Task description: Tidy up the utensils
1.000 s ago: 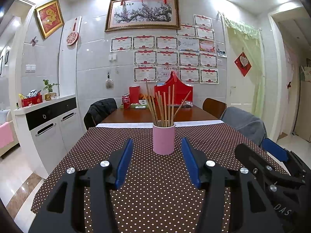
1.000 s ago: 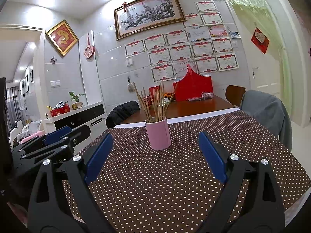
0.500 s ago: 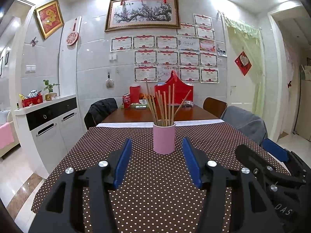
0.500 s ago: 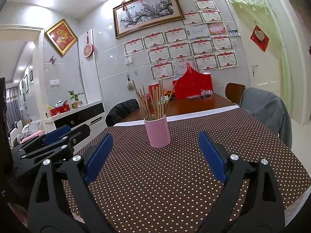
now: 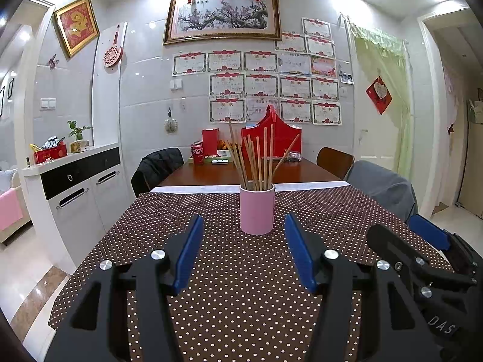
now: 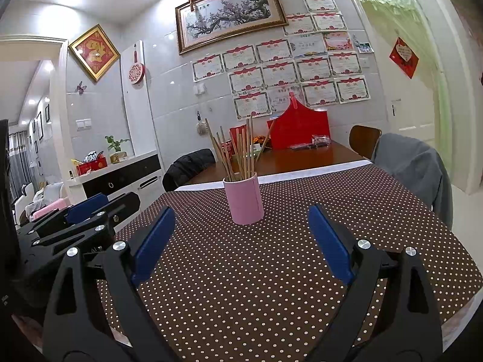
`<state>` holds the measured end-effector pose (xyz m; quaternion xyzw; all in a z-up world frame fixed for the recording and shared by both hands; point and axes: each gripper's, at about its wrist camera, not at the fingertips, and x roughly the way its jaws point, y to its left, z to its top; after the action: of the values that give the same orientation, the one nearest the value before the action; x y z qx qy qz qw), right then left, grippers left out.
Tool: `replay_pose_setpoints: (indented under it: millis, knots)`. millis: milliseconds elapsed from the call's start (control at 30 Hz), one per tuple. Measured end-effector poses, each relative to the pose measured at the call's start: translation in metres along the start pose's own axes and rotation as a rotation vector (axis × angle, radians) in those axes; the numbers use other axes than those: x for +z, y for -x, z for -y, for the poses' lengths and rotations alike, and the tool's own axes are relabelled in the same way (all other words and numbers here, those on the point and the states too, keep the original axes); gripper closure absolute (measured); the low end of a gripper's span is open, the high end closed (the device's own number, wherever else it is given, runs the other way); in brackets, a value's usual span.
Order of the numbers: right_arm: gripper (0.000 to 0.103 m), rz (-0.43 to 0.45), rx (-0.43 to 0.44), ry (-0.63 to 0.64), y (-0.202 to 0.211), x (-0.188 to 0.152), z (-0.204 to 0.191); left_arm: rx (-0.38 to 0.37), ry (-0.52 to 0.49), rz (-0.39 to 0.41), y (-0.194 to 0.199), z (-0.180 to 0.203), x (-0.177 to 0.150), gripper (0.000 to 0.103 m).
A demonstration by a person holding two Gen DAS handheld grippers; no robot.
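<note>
A pink cup [image 5: 257, 208] stands upright on the brown dotted tablecloth [image 5: 241, 286], holding several wooden chopsticks [image 5: 256, 160] that fan out of its top. It also shows in the right wrist view [image 6: 244, 199], with the chopsticks [image 6: 238, 154] in it. My left gripper [image 5: 244, 226] is open and empty, a short way in front of the cup. My right gripper [image 6: 241, 220] is open wide and empty, just short of the cup. Each gripper shows at the edge of the other's view.
Behind the cloth the bare wooden table [image 5: 241, 175] carries a red box [image 5: 271, 138], a red can [image 5: 197, 154] and small items. Chairs with jackets stand at the left [image 5: 157, 166] and right [image 5: 383, 187]. A white sideboard [image 5: 75, 187] is at the left.
Both grippers have drifted very slightly; the cup sits a little higher and further right in the right wrist view. Both stay open and empty.
</note>
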<state>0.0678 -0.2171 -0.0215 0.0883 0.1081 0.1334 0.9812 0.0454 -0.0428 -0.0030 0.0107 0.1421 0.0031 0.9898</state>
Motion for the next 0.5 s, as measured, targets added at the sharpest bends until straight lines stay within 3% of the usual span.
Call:
replay_pose_setpoints:
  millis: [500]
  knots:
    - [0.014,-0.033,0.001,-0.010,-0.0090,-0.0004,-0.0023,-0.005,0.006,-0.031,-0.0091,-0.0029,-0.0007,0.047]
